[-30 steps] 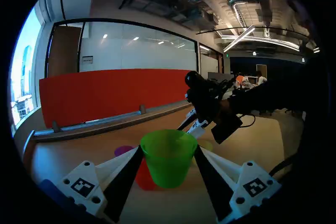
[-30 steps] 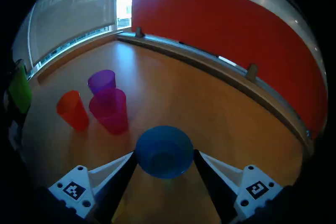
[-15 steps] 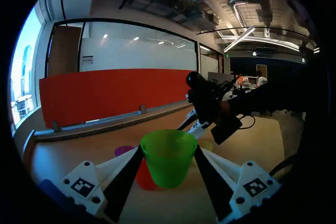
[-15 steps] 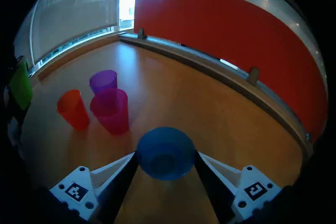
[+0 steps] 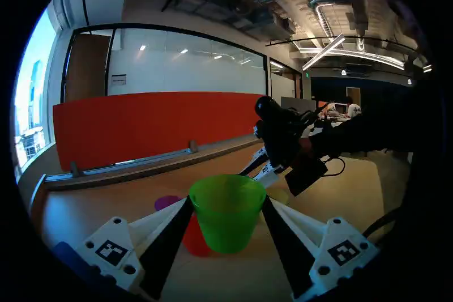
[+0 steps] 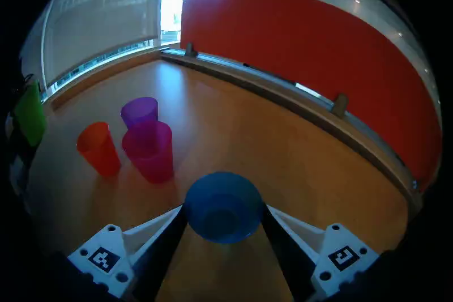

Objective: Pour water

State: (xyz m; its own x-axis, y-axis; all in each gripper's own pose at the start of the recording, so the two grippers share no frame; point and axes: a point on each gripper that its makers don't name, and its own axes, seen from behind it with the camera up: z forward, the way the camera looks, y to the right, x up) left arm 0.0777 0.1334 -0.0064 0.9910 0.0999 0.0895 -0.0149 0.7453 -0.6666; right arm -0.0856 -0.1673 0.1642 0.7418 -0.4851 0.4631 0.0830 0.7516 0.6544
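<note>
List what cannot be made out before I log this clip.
Left gripper view: inside of the green cup, hidden by its own wall, seen side-on.
Same view: most of the orange cup, behind the green cup.
Right gripper view: water in the blue cup, too dim to tell.

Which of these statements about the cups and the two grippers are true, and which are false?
1. The left gripper holds a green cup. True.
2. The right gripper is empty. False: it is shut on a blue cup.
3. An orange cup, a magenta cup and a purple cup stand on the table. True.
4. The orange cup lies on its side. False: it stands upright.
</note>
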